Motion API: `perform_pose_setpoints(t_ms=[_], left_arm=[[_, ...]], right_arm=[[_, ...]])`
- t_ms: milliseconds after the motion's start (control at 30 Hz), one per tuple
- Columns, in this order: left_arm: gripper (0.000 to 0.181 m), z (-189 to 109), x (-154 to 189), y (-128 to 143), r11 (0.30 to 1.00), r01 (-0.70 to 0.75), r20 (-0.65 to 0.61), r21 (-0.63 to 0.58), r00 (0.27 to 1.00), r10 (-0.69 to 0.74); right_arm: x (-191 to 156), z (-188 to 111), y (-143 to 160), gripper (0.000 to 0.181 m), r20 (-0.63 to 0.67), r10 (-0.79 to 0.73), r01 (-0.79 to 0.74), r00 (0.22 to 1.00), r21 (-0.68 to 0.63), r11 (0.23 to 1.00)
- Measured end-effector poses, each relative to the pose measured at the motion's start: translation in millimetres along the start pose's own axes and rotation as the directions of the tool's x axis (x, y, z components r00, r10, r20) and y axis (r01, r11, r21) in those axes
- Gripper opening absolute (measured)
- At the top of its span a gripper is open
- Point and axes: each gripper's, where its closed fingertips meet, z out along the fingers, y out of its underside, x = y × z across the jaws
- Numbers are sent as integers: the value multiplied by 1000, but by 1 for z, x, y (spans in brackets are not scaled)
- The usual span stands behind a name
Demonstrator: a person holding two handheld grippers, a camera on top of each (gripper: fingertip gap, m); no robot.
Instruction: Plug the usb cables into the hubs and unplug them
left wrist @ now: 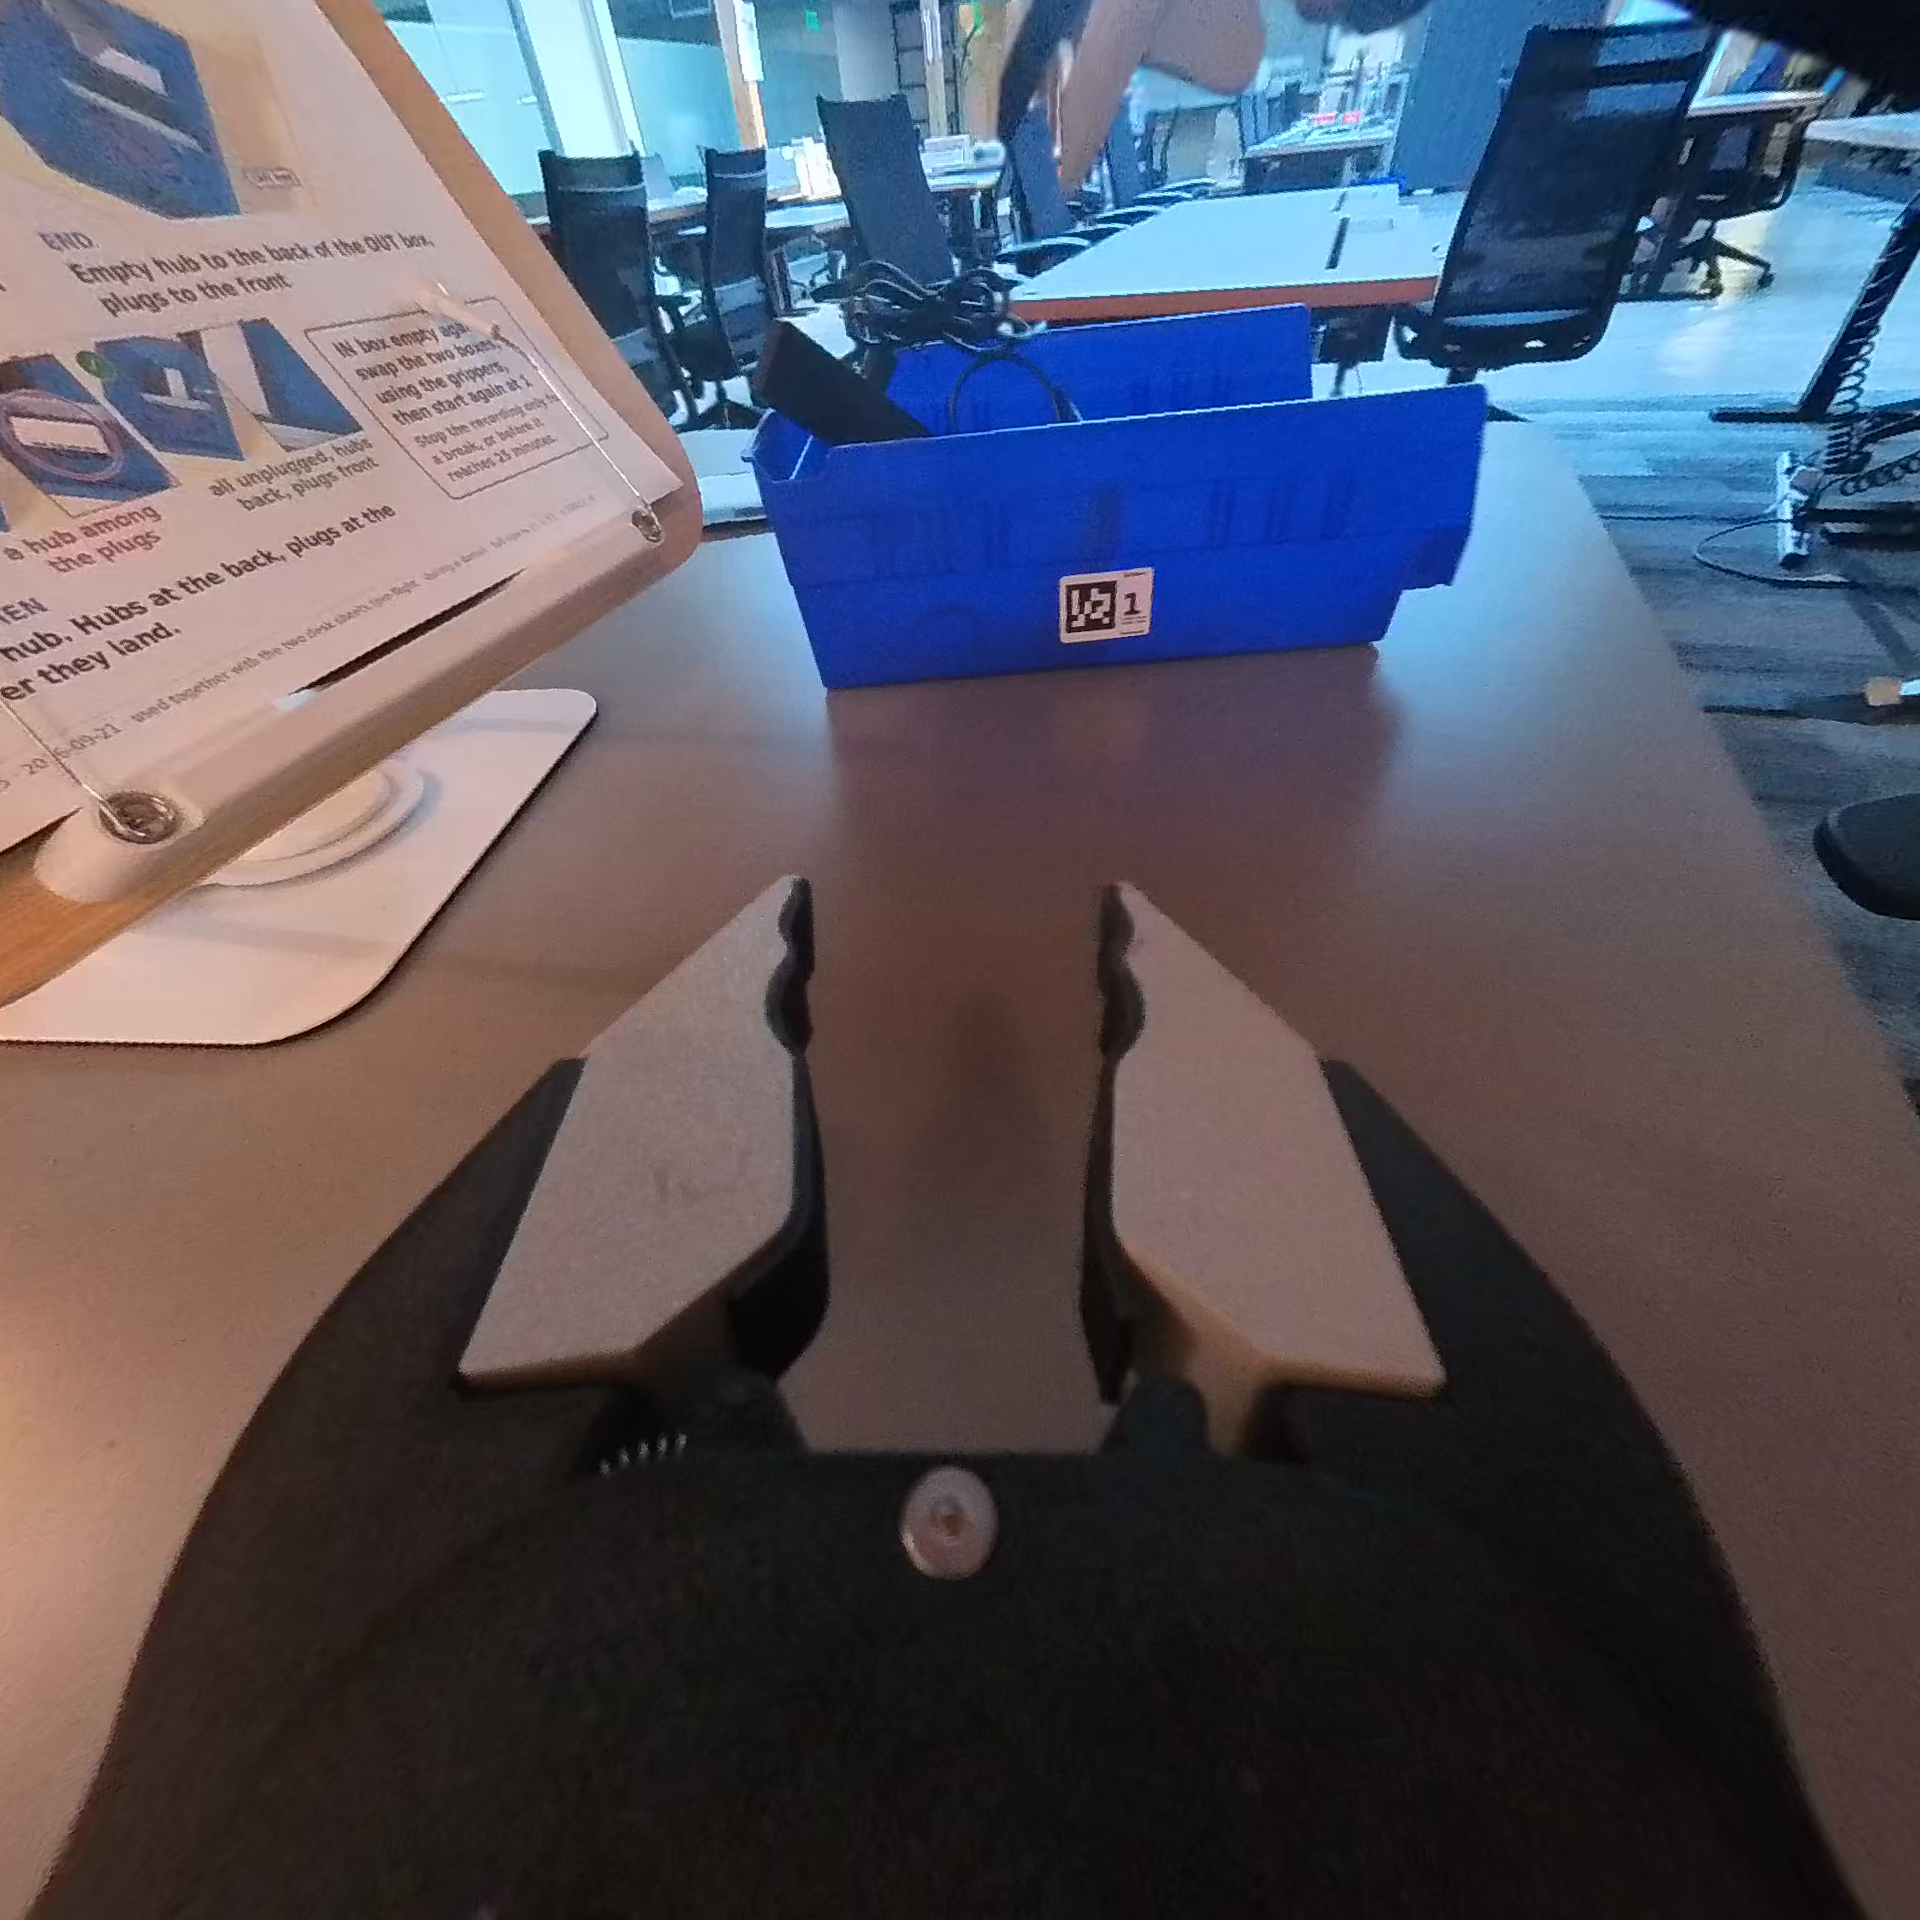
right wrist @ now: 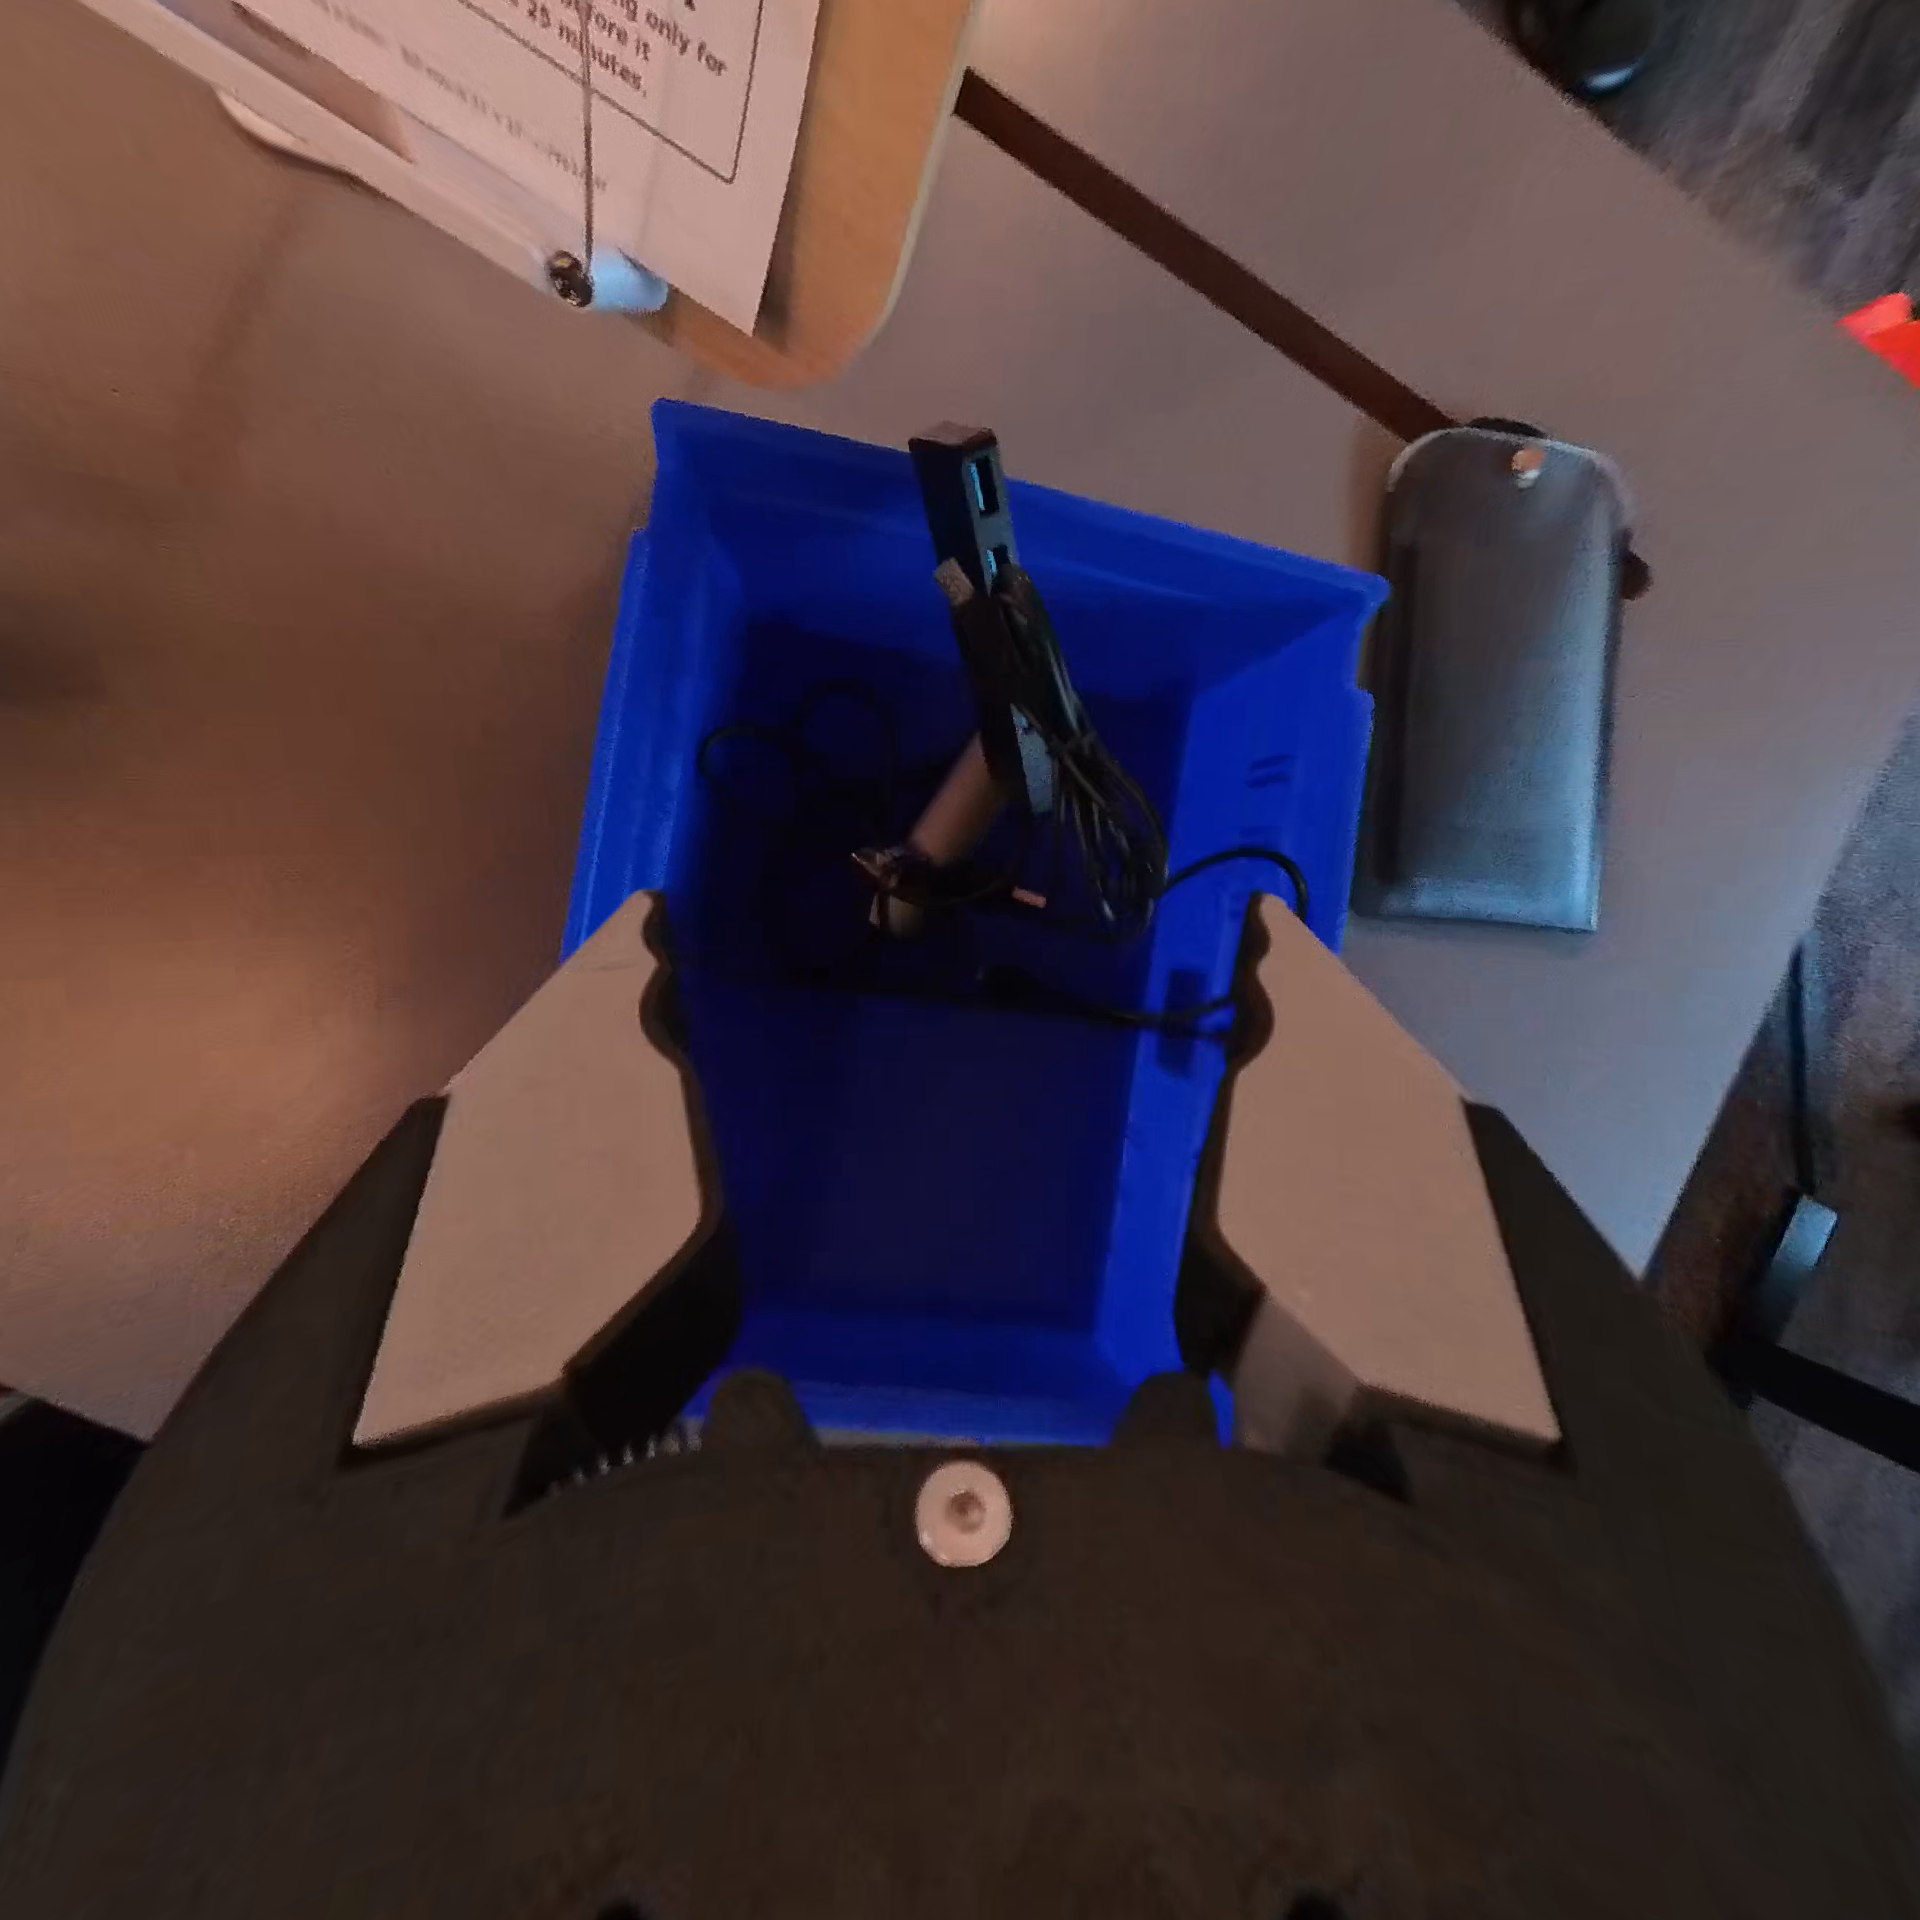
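Observation:
A blue bin (left wrist: 1122, 530) stands on the brown table ahead of my left gripper (left wrist: 954, 904), which is open, empty and low over the table. A black hub (left wrist: 831, 390) and black cables (left wrist: 935, 301) stick up from the bin's left end. In the right wrist view I look down into the blue bin (right wrist: 665, 675). A black hub (right wrist: 971, 499) with blue ports leans on its far wall, with a tangle of black USB cables (right wrist: 1081, 821) and a silver hub (right wrist: 951, 810) below. My right gripper (right wrist: 956, 914) is open and empty above the bin.
A wooden stand with an instruction sheet (left wrist: 260, 416) on a white base (left wrist: 343, 914) stands at the left; its corner also shows in the right wrist view (right wrist: 831, 208). A grey pouch (right wrist: 1496, 686) lies right of the bin. Office chairs (left wrist: 1548, 208) and desks stand beyond the table. To the black hub (right wrist: 971, 499): right tips about 10 cm, left tips about 30 cm.

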Motion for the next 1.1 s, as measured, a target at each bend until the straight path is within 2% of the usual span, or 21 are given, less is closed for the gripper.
perform_pose_setpoints(t_ms=[133,233,367,433,500,600,633,700,800,867,933,1033,1100], left_arm=[[69,-2,9,-2,1000,17,-16,12,1000,-16],[87,-3,18,1,1000,-17,27,-15,999,18],[91,-10,47,-2,999,-46,64,-7,997,46],[95,-16,68,-8,1000,-2,64,22,998,1],[89,-27,103,-17,998,52,17,25,998,-52],[93,-49,141,-37,997,78,20,6,997,-78],[92,-60,143,-44,996,93,63,1,994,-93],[100,-86,138,-52,993,119,170,-20,979,-114],[101,-135,115,-57,990,144,357,-9,925,-131],[101,-170,92,-49,988,157,498,-4,857,-134],[107,-204,69,-27,975,222,617,-26,771,-159],[113,-235,48,8,943,331,700,-42,683,-208],[111,-241,38,20,935,355,718,-3,651,-245]], right_arm=[[8,-39,22,107,-81,46,-41,996,68,997],[4,-69,44,107,-84,47,-34,995,149,988],[-10,-103,81,104,-92,28,-6,995,235,972],[-27,-118,99,104,-84,-39,62,996,285,956],[-45,-127,115,103,-94,-99,126,991,348,929],[-66,-124,145,104,-94,-125,151,988,360,921],[-69,-120,153,103,-94,-107,134,990,363,922],[-76,-111,164,104,-64,-68,87,996,387,918],[-82,-96,171,102,2,-14,11,1000,450,893],[-86,-86,171,103,78,19,-54,997,485,873],[-87,-77,167,103,130,49,-109,990,513,851],[-94,-65,155,100,136,32,-101,990,539,836],[-98,-46,149,100,102,17,-66,995,503,862]])
